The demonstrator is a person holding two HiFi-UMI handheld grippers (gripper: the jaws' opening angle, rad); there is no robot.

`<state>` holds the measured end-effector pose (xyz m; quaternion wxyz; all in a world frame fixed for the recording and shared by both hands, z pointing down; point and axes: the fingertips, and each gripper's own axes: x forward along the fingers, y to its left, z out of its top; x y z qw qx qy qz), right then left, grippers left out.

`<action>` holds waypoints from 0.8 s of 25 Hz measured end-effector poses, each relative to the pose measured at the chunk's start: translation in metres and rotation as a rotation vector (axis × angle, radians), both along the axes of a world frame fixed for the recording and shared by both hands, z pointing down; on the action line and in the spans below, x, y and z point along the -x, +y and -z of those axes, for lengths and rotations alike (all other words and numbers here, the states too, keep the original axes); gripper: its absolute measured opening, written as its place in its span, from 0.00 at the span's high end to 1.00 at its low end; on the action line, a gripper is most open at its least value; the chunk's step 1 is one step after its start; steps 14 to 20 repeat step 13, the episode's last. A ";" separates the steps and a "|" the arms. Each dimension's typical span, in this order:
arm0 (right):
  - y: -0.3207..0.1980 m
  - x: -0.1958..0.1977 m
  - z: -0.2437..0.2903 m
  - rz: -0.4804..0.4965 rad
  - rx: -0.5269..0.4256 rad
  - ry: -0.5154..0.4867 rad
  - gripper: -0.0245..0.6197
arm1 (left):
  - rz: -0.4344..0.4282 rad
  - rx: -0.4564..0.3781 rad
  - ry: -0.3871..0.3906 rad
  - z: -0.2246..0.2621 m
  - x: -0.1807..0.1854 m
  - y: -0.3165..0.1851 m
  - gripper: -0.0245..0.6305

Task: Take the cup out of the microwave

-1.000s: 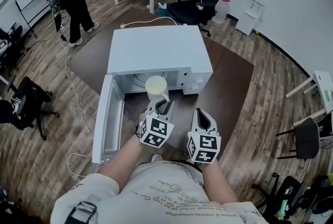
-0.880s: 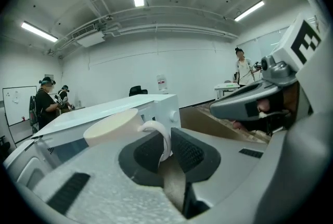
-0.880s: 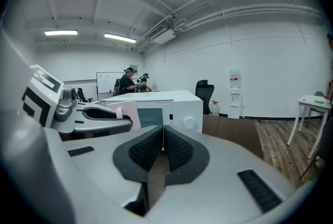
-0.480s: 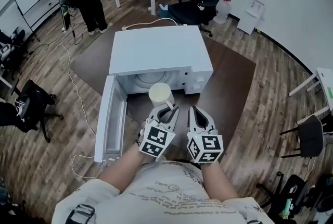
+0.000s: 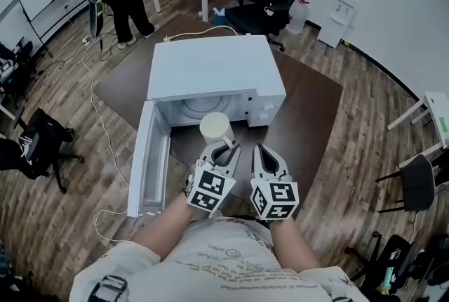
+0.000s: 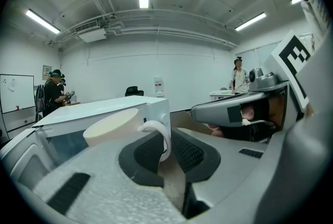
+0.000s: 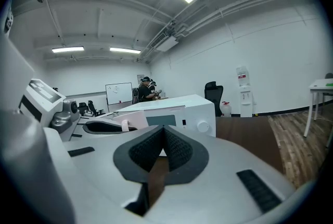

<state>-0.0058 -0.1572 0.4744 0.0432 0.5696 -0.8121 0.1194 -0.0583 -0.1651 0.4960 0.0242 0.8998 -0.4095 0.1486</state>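
Head view: left gripper (image 5: pixel 224 147) holds cup (image 5: pixel 215 127) before open microwave (image 5: pixel 210 69)

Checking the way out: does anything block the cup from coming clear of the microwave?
Nothing visible does. The left gripper holds the cup by its handle in front of the microwave; the door is swung aside at left.

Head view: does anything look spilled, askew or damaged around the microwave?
Nothing stands out. The cup looks upright, held by its handle in the left tongs, in front of the microwave, whose door hangs open. The right tongs are shut and empty.
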 end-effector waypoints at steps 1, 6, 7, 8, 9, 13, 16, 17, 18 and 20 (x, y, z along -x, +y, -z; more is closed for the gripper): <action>0.001 0.000 -0.001 -0.002 0.001 0.000 0.94 | -0.001 0.000 0.001 -0.001 0.000 0.001 0.88; 0.007 0.002 -0.002 -0.003 0.001 0.009 0.94 | -0.001 0.008 0.032 0.001 0.002 0.006 0.88; 0.008 0.002 -0.002 -0.004 0.000 0.012 0.94 | 0.003 0.005 0.037 0.002 0.003 0.006 0.88; 0.009 0.003 -0.002 -0.004 -0.001 0.015 0.94 | 0.007 0.001 0.038 0.003 0.004 0.006 0.88; 0.009 0.003 -0.002 -0.005 -0.001 0.018 0.94 | 0.012 -0.002 0.038 0.004 0.006 0.006 0.88; 0.010 0.004 -0.002 -0.010 0.000 0.024 0.94 | 0.028 0.004 0.025 0.003 0.011 0.002 0.88; 0.010 0.004 -0.002 -0.010 0.000 0.024 0.94 | 0.028 0.004 0.025 0.003 0.011 0.002 0.88; 0.010 0.004 -0.002 -0.010 0.000 0.024 0.94 | 0.028 0.004 0.025 0.003 0.011 0.002 0.88; 0.010 0.004 -0.002 -0.010 0.000 0.024 0.94 | 0.028 0.004 0.025 0.003 0.011 0.002 0.88; 0.010 0.004 -0.002 -0.010 0.000 0.024 0.94 | 0.028 0.004 0.025 0.003 0.011 0.002 0.88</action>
